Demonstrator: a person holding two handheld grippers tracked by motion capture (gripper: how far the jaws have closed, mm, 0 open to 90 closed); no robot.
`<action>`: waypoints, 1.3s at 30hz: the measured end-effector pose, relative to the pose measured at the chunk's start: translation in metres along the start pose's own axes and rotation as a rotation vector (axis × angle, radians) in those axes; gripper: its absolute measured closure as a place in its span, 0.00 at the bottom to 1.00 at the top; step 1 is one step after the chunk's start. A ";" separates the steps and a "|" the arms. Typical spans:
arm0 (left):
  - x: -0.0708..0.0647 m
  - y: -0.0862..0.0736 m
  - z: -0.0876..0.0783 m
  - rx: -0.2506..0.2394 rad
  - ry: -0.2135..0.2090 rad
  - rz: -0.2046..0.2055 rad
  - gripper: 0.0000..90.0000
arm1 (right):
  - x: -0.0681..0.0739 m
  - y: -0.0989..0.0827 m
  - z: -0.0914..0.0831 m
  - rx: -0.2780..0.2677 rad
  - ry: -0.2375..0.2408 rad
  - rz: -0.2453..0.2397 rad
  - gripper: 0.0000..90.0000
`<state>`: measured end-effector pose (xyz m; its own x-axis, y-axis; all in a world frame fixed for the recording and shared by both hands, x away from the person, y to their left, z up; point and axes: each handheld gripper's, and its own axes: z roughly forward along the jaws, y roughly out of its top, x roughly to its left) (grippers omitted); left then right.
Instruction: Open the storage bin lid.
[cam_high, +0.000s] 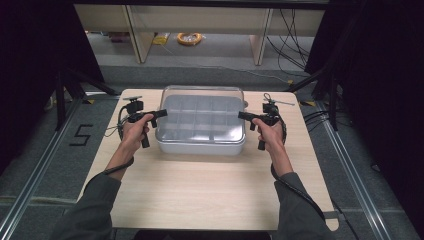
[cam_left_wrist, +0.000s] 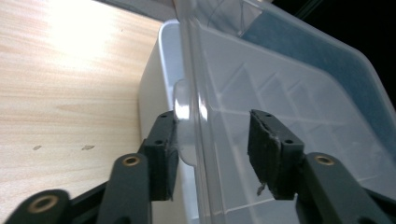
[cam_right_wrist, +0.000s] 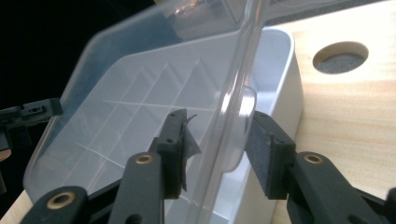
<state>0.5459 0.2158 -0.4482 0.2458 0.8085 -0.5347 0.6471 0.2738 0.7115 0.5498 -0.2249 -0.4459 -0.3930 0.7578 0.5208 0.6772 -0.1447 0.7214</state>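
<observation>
A white compartment box (cam_high: 200, 146) with a clear domed lid (cam_high: 200, 115) stands at the table's far middle. My left gripper (cam_high: 162, 113) meets the lid's left end and my right gripper (cam_high: 241, 115) its right end. In the left gripper view the jaws (cam_left_wrist: 212, 149) straddle the lid's rim (cam_left_wrist: 289, 79), one pad on the tab (cam_left_wrist: 184, 116) and the other over the lid's top. In the right gripper view the jaws (cam_right_wrist: 215, 144) bracket the lid's edge (cam_right_wrist: 140, 84). One pad touches the tab (cam_right_wrist: 245, 112), and a gap shows at the other.
The wooden table (cam_high: 210, 190) has a round hole (cam_right_wrist: 340, 57) near the box's right end. Stand legs (cam_high: 70, 90) and cables (cam_high: 320, 117) lie on the floor on both sides, and shelving legs stand behind.
</observation>
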 end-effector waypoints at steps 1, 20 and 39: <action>-0.003 0.001 -0.003 -0.012 0.001 0.009 0.63 | -0.001 0.001 -0.001 -0.013 -0.004 -0.037 0.68; -0.045 0.008 -0.046 -0.137 0.045 0.097 0.62 | 0.034 0.017 -0.040 -0.041 -0.027 -0.109 0.79; -0.061 -0.012 -0.071 -0.139 0.036 0.160 0.61 | 0.051 0.004 -0.072 -0.067 -0.015 -0.147 0.79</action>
<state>0.4719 0.1999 -0.3918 0.3101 0.8648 -0.3950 0.4955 0.2075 0.8434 0.4877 -0.2327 -0.3838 -0.4748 0.7833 0.4011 0.5702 -0.0733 0.8182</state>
